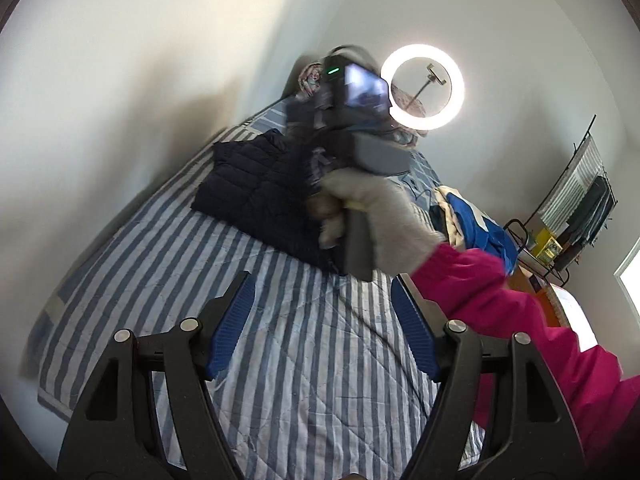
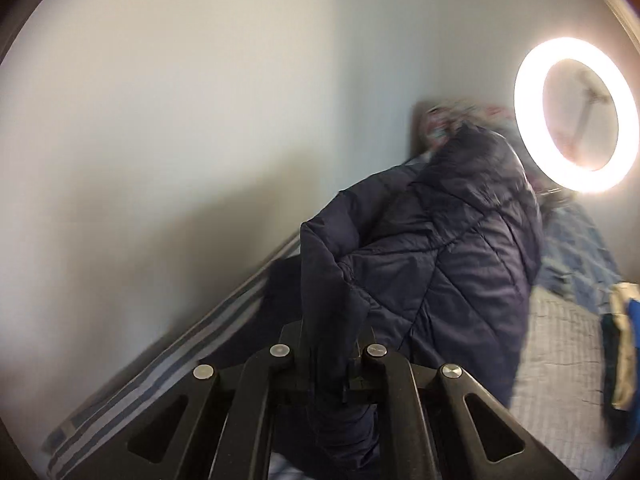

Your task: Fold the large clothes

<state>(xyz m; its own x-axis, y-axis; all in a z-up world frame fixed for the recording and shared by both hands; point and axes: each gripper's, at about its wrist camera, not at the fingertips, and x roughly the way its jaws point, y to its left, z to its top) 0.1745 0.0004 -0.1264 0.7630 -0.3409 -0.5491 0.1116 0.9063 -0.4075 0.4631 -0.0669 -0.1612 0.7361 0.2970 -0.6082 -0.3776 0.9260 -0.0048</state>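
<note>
Right tool clamped on navy puffer jacket edge, lifting flap, likely for fold. Jacket on far striped bed. Left tool wide, empty, hovering near. Blur hides hem.

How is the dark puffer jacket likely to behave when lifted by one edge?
Probably floppy: the puffer jacket drapes and folds from the shut right gripper. Likely light for its bulk, given the quilted padding. Its smooth shell may slide on the striped bedcover.
</note>
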